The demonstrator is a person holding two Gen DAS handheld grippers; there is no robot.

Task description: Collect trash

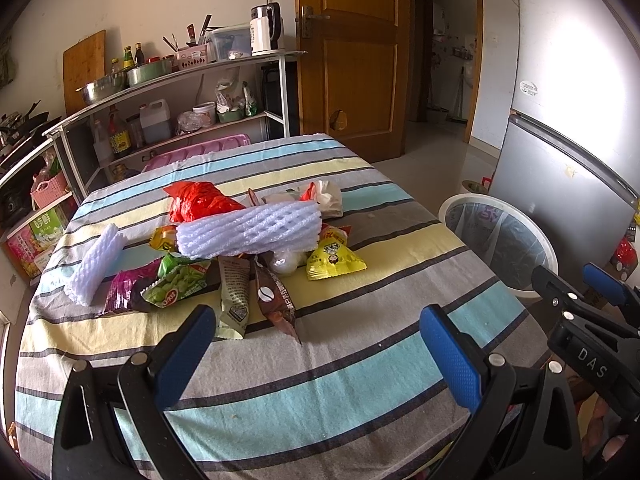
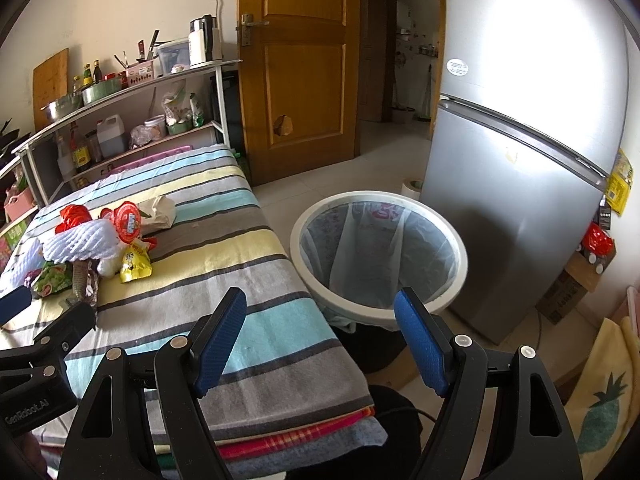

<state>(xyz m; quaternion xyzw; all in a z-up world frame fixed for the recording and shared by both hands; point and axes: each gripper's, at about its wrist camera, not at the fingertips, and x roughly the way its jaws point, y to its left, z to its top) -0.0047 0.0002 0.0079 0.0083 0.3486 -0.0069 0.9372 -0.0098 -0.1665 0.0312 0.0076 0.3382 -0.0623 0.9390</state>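
Striped table [image 1: 360, 360] holds wrapper pile [image 1: 240, 248] mid-left, bin [image 2: 378, 256] right; left gripper [image 1: 316, 356] and right gripper [image 2: 320, 340] both wide, empty; nothing collected yet, next: reach, pinch nearest wrapper

Ahead of my left fingers I count two white foam fruit nets: one long net [image 1: 250, 230] lying across the top of the heap, one shorter net [image 1: 94, 266] apart to its left. One red plastic bag [image 1: 198, 200] sits behind the long net. Nearer my fingers I count four snack wrappers in a row: one purple wrapper [image 1: 126, 290], one green pea packet [image 1: 178, 284], one grey-green sachet [image 1: 234, 296], one brown coffee sachet [image 1: 276, 300]. One yellow snack packet [image 1: 332, 260] lies to the right. Past my right fingers stands one lined waste bin [image 2: 378, 252].
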